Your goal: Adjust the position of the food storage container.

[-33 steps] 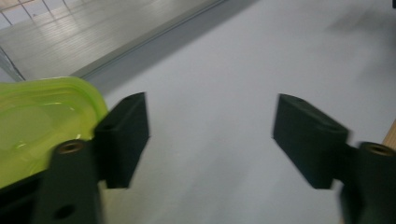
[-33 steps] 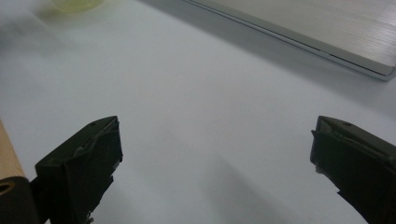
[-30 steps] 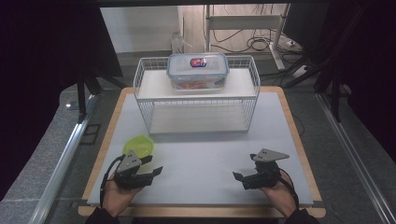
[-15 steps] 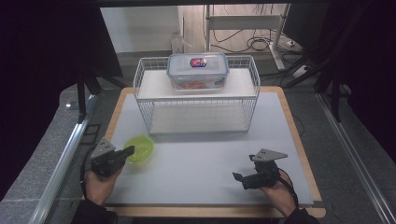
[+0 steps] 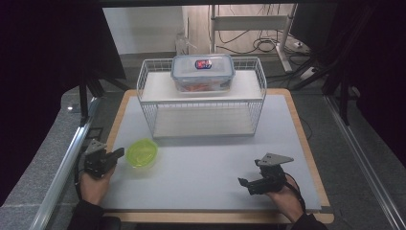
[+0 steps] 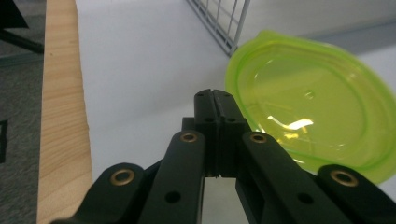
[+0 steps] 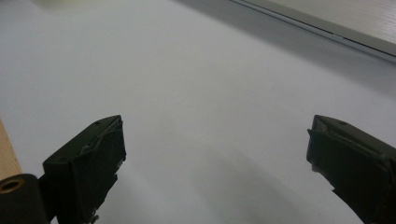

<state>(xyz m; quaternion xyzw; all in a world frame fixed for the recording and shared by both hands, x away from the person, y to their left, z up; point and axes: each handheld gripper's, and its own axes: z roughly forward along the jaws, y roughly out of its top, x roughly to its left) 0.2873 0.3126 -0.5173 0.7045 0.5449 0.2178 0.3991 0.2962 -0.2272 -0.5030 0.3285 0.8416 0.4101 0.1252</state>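
Clear lidded food container (image 5: 203, 73) is sitting on the top shelf of the white wire rack (image 5: 201, 103), orange contents showing through the wall; can't tell what exactly. Lime-green plastic bowl (image 5: 141, 153) is sitting empty on the grey mat (image 5: 201, 167), front-left of the rack. Left gripper (image 5: 116, 154) is resting just beside the bowl's left rim, its jaws having just been closing, now pressed fully together with nothing between them. Right gripper (image 5: 243, 184) is sitting near the mat's front right, jaws spread wide, holding nothing. Open mat is lying between the two grippers; the wooden table edge (image 6: 63, 116) is running close along the left gripper's outer side.
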